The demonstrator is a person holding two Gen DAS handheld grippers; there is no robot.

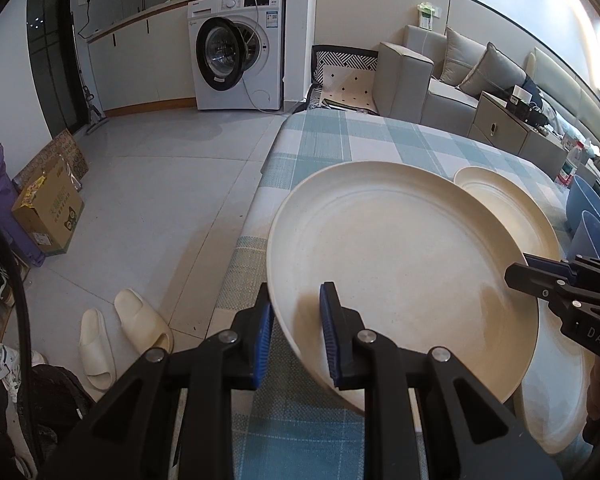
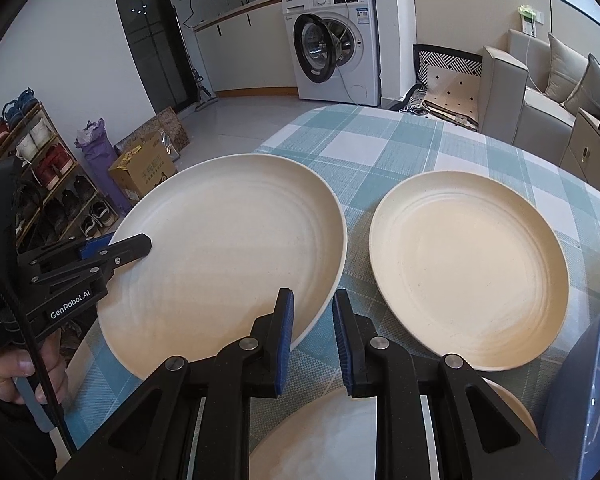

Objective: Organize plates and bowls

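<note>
My left gripper (image 1: 296,336) is shut on the rim of a large cream plate (image 1: 400,264) and holds it tilted above the checked tablecloth; the same plate shows at the left of the right wrist view (image 2: 228,256), with the left gripper (image 2: 116,250) on its left edge. A second cream plate (image 2: 468,268) lies flat on the cloth to the right, and also shows behind the held plate (image 1: 496,196). A third cream plate (image 2: 332,436) lies under my right gripper (image 2: 314,340), which is open and empty just beside the held plate's near edge.
Blue bowls (image 1: 592,216) stand at the table's right side; one blue rim (image 2: 580,380) is close on the right. The table's left edge (image 1: 260,184) drops to the floor with slippers (image 1: 124,332). A sofa (image 2: 540,92) and washing machine (image 2: 336,44) stand beyond.
</note>
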